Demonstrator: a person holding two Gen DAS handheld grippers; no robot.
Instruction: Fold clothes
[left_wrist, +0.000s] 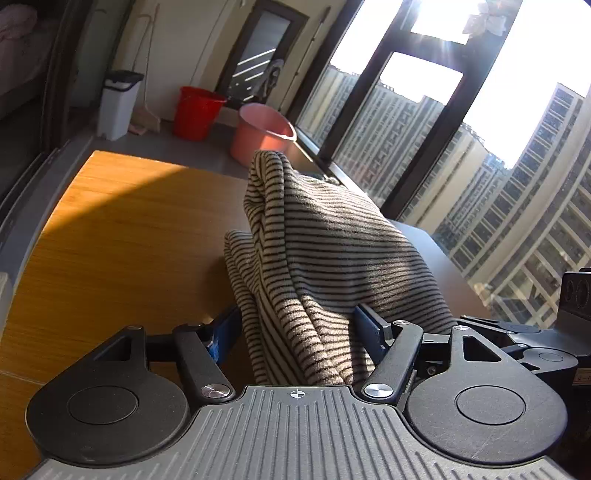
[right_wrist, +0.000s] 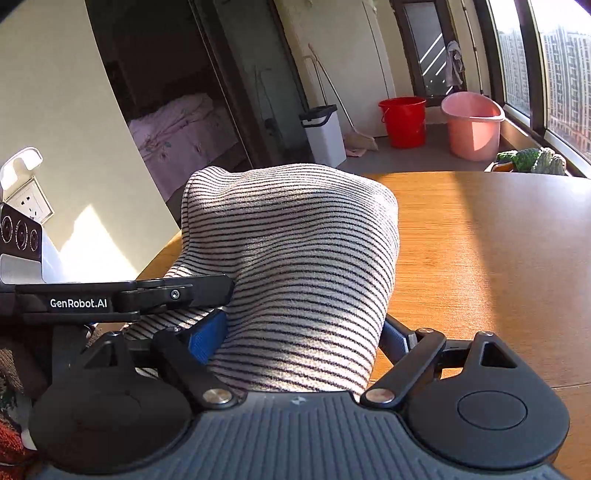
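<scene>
A thick, bunched garment with thin black stripes on cream (left_wrist: 332, 240) rises in a heap over the wooden table (left_wrist: 110, 240). My left gripper (left_wrist: 295, 328) has its blue pads (left_wrist: 221, 332) against both sides of the bundle, which fills the gap. In the right wrist view the same striped garment (right_wrist: 295, 240) fills my right gripper (right_wrist: 301, 338) from pad to pad and bulges up over it. The two grippers sit side by side. The right one shows at the left wrist view's right edge (left_wrist: 524, 339), and the left one crosses the right wrist view's left side (right_wrist: 147, 295). The fingertips are hidden by cloth.
Beyond the table's far edge (right_wrist: 480, 258) stand a red bucket (right_wrist: 404, 120), a pink basin (right_wrist: 472, 123), a white bin (right_wrist: 325, 133) and a broom. Potted cacti (right_wrist: 532, 160) sit by the tall windows (left_wrist: 480, 147). A wall socket (right_wrist: 29, 206) is at the left.
</scene>
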